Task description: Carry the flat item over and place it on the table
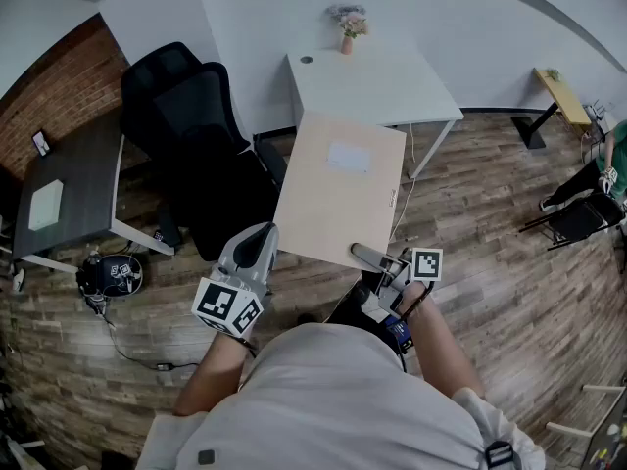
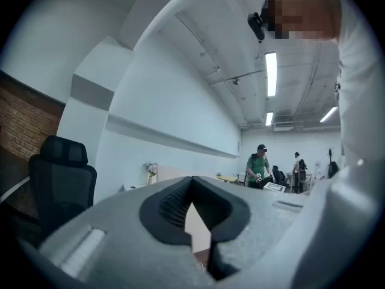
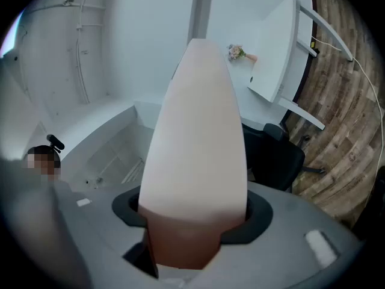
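A flat pale beige board [image 1: 338,189] is carried level above the wood floor, held by its near edge between both grippers. My left gripper [image 1: 263,249] is shut on its near left corner; in the left gripper view only a thin pale sliver of the board [image 2: 195,221] shows between the dark pads. My right gripper [image 1: 368,256] is shut on the near right corner, and the board [image 3: 198,131] fills the right gripper view between the jaws. Just beyond the board's far edge stands the white table [image 1: 392,91], bearing a small flower vase [image 1: 348,29].
Two black office chairs [image 1: 196,135] stand left of the board, close to its left edge. A dark desk [image 1: 69,189] is at far left, with a black bag [image 1: 110,274] and cable below it. A wooden bench [image 1: 563,96] and a seated person [image 1: 609,169] are at far right.
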Demonstrator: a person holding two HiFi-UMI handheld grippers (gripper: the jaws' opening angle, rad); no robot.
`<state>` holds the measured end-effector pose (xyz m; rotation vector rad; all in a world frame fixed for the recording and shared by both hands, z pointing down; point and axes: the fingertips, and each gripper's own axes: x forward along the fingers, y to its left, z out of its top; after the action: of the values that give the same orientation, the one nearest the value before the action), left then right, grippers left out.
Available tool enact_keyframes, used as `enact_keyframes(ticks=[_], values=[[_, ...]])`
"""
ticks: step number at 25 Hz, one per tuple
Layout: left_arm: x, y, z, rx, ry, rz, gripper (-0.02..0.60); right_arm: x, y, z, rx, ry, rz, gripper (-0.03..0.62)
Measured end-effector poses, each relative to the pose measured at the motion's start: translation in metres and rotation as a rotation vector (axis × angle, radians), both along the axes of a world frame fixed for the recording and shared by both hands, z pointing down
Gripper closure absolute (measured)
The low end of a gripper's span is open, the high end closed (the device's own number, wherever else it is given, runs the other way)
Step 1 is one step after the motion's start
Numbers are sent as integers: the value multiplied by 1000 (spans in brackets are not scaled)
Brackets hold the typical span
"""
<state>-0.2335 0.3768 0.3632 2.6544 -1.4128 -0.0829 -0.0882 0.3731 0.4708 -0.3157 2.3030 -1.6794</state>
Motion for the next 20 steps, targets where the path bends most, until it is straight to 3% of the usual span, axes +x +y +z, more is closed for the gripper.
enact_keyframes(ticks=[11,20], values=[[5,-20,7,-22,9,-18,581,10,-21,10,-39,-4,4,295],[48,-87,19,-49,9,3,581,54,-75,22,-61,-4,24,293]])
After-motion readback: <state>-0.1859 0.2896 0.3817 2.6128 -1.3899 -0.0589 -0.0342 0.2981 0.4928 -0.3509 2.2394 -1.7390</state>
